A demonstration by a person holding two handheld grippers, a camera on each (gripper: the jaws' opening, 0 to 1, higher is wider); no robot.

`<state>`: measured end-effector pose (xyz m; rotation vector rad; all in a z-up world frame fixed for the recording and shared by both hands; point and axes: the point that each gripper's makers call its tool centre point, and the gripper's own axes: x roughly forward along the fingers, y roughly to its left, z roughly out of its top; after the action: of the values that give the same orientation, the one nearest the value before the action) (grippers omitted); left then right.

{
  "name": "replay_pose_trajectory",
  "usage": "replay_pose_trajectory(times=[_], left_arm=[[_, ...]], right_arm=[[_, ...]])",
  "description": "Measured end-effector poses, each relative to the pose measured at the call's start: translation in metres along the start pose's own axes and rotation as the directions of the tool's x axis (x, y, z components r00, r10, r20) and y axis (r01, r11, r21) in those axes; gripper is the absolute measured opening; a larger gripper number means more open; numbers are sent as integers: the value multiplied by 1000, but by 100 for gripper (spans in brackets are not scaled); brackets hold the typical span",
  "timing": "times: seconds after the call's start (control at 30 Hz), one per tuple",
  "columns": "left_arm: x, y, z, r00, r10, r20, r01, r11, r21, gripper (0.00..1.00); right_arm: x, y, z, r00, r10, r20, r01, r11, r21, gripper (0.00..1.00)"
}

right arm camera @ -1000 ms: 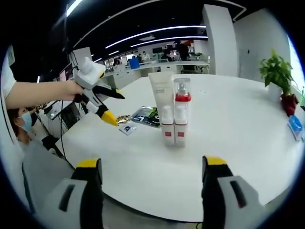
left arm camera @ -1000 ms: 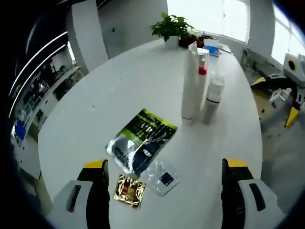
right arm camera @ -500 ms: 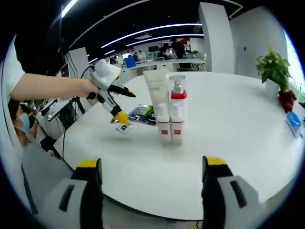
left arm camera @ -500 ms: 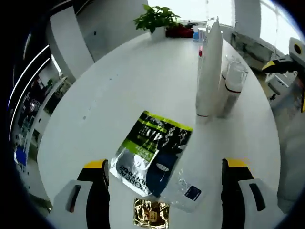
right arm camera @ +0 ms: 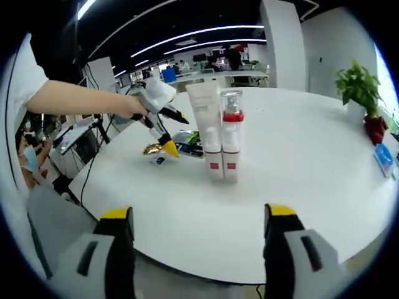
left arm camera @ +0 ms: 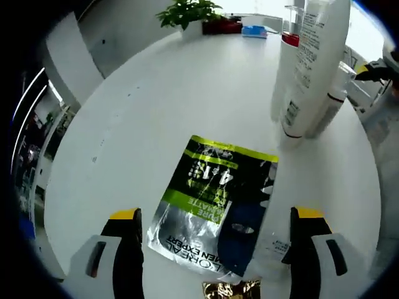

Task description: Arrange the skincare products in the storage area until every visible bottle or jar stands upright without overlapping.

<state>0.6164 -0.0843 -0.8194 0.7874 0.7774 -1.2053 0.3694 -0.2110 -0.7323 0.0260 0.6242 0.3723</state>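
The left hand-held gripper (left arm camera: pixel 212 249) hung wide open and empty over the sachet (left arm camera: pixel 215 208) lying flat on the desk (left arm camera: pixel 156 99); tube (right arm camera: pixel 206 134) and bottle (right arm camera: pixel 231 140) stood upright nearby. Closing on the sachet looked next. The right hand-held gripper (right arm camera: pixel 196 252) waited open, empty.

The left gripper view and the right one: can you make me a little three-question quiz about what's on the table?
1. True or false: the green and black sachet lies flat on the white table.
2. What stands upright beside the white tube?
A. a pump bottle with a red collar
B. a blue mug
C. a glass jar
3. Fill the gap: the left gripper reaches over the small packets with its jaws ____.

Key: 1 true; 2 A; 3 open.
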Motion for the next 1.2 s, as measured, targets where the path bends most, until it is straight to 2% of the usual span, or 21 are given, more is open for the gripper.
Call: replay_pose_trajectory(times=[0.13, 0.17, 0.27, 0.4, 0.53, 0.73, 0.93, 1.0, 1.03, 1.1, 1.17, 1.2], left_arm=[[9, 1, -2, 999, -28, -23, 29, 999, 39, 97], [10, 0, 0, 999, -47, -19, 47, 998, 32, 97], [12, 4, 4, 999, -52, -13, 52, 998, 33, 97], [15, -4, 1, 990, -135, -35, 136, 990, 27, 86], [15, -2, 1, 989, -144, -42, 145, 989, 30, 86], [14, 3, 2, 990, -136, -38, 137, 990, 20, 75], [13, 2, 3, 992, -121, -37, 121, 993, -7, 71], [9, 4, 6, 993, -116, -25, 115, 993, -22, 55], [10, 5, 5, 994, -103, -23, 103, 995, 0, 54], [10, 1, 3, 993, -116, -33, 116, 993, -7, 51], [9, -2, 4, 992, -120, -30, 120, 993, -8, 40], [9, -2, 4, 992, -120, -28, 120, 993, -5, 38]], right_arm=[[1, -1, -1, 1000, -1, -8, 1, 1000, 7, 86], [1, -1, -2, 1000, -2, -11, 2, 1000, 7, 86], [2, -1, -3, 1000, -5, -19, 5, 1000, 8, 86], [2, -2, -4, 1000, -11, -24, 11, 1000, 10, 86], [1, -3, -4, 1000, -14, -27, 14, 1000, 11, 85], [1, -3, -5, 999, -18, -32, 18, 1000, 13, 85], [2, -3, -5, 999, -20, -33, 20, 1000, 15, 84], [2, -3, -5, 999, -20, -34, 21, 1000, 14, 84], [2, -3, -5, 999, -20, -35, 20, 1000, 14, 84], [2, -3, -5, 999, -19, -34, 20, 1000, 14, 84], [2, -3, -5, 999, -21, -34, 21, 1000, 14, 84], [2, -3, -5, 999, -21, -34, 21, 1000, 14, 84]])
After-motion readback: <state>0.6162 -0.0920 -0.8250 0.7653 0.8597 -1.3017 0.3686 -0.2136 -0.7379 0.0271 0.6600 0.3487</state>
